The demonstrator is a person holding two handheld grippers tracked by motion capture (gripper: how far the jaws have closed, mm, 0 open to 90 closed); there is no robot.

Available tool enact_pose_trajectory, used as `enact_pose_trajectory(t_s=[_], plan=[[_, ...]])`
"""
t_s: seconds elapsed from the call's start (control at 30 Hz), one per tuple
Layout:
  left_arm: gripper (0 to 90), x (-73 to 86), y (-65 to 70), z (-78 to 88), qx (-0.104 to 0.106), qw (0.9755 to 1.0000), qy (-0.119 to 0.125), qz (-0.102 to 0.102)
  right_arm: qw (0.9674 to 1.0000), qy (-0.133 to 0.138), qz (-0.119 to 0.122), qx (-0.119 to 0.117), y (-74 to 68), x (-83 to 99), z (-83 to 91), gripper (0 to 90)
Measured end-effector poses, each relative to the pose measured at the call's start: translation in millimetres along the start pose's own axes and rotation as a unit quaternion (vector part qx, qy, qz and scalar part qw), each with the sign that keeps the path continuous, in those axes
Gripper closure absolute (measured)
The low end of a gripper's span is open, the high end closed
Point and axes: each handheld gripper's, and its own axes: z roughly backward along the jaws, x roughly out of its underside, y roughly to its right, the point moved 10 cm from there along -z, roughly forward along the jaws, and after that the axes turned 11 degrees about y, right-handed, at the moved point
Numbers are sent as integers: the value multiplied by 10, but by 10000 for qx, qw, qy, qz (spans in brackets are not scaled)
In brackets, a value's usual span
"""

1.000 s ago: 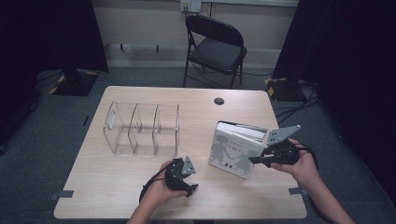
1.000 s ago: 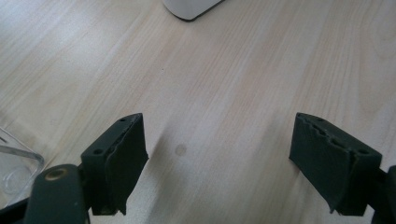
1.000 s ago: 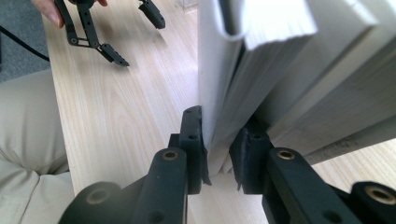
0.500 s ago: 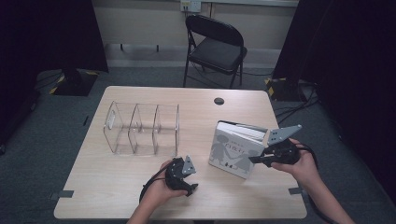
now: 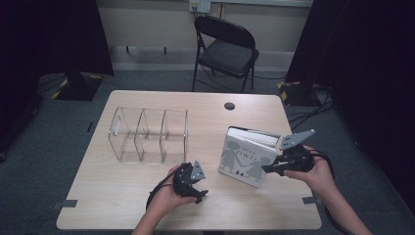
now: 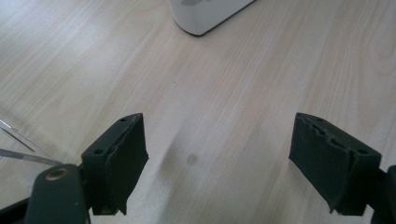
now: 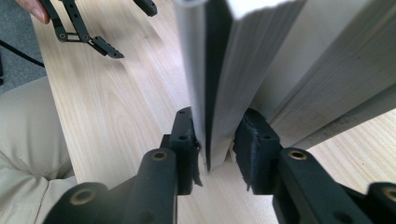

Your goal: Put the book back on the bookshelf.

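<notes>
The white book (image 5: 244, 157) stands propped at a tilt on the table (image 5: 122, 196), near its right edge and toward the front, its cover with grey figures facing the person. The right gripper (image 7: 215, 140) sits at the book's right end, one jaw on each side of the front cover and a slice of pages. Its jaws have just been opening, and in the right gripper view the right pad stands a little off the paper while the left pad lies against the cover, so the grip looks loosened rather than firm. The left gripper (image 6: 217, 154) rests near the front edge of the table with its jaws wide and nothing between them, well apart from the book. The clear acrylic divider rack (image 5: 150, 135) stands toward the left half of the table, empty. The likely trouble is that the leaning book, no longer pinched, slides or flops flat, or falls open, before the jaws regrip.
</notes>
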Motion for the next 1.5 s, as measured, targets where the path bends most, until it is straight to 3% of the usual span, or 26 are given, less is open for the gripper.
enact_pose_trajectory(t_s=[0.4,0.73,0.93,1.23,1.37,1.5], plan=[[188,-115,-47,-31,86,9999,-126,-33,9999,-64,-80,138,48,75,8,565],[187,-343,-109,-55,219,9995,-133,170,9997,-29,-129,207,80,149,15,488],[181,-392,-126,-43,300,9989,-344,147,9994,-82,-249,208,88,217,21,439],[179,-453,-156,32,435,9960,-773,139,9987,-258,-377,233,87,398,-57,276],[177,-514,-184,69,455,9954,-825,141,9984,-277,-455,177,71,486,-111,230],[177,-609,-226,124,481,9950,-869,64,9983,-259,-416,320,90,577,-132,201]])
